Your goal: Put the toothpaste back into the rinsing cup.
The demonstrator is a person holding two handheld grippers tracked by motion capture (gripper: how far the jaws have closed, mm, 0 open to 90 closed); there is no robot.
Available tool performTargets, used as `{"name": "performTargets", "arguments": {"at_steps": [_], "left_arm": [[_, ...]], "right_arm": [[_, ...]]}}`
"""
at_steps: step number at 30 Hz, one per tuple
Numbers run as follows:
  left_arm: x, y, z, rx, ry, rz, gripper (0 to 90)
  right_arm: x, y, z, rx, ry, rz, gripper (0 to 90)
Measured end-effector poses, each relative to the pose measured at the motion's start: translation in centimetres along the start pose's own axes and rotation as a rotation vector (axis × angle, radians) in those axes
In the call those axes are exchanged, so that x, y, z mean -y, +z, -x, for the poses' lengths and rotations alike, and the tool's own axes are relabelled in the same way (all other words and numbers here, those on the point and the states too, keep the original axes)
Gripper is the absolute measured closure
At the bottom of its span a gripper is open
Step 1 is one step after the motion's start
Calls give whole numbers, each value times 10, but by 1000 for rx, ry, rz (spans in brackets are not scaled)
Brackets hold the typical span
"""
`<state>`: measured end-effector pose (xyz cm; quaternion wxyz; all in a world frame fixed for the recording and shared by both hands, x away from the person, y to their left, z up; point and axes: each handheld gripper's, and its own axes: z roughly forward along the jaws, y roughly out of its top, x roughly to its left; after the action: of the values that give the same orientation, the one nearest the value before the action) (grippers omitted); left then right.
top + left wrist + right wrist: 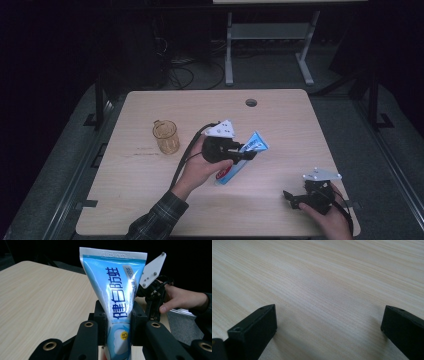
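Observation:
A blue and white toothpaste tube (242, 155) is clamped in my left gripper (239, 152) near the middle of the table (150, 200). In the left gripper view the tube (117, 297) stands up between the two black jaws, crimped end on top, and the gripper (119, 322) is shut on its lower half. My right gripper (292, 198) rests low at the table's front right corner. Its jaws stand wide apart over bare wood in the right gripper view (327, 322), with nothing between them. The right hand and its gripper (155, 297) also appear behind the tube.
An amber glass mug (166, 136) stands left of centre on the table. A round cable hole (251, 102) sits near the far edge. Metal desk legs (229, 50) rise beyond the table in the dark room.

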<state>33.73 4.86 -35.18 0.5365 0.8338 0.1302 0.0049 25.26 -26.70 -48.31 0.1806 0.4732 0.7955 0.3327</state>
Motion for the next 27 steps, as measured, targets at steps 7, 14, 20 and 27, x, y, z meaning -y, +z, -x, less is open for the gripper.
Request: {"name": "performTargets", "arguments": {"at_steps": [7, 14, 20, 27], "left_arm": [[-5, -11, -7, -19, -6, 21, 724], [-8, -23, -16, -45, -9, 36, 724], [-11, -33, -24, -66, -20, 58, 724], [-16, -44, -33, -96, -13, 63, 724]], "right_arm": [[0, 0, 0, 0, 0, 0, 0], [0, 0, 0, 0, 0, 0, 0], [0, 0, 0, 0, 0, 0, 0], [0, 0, 0, -1, 0, 0, 0]]}}
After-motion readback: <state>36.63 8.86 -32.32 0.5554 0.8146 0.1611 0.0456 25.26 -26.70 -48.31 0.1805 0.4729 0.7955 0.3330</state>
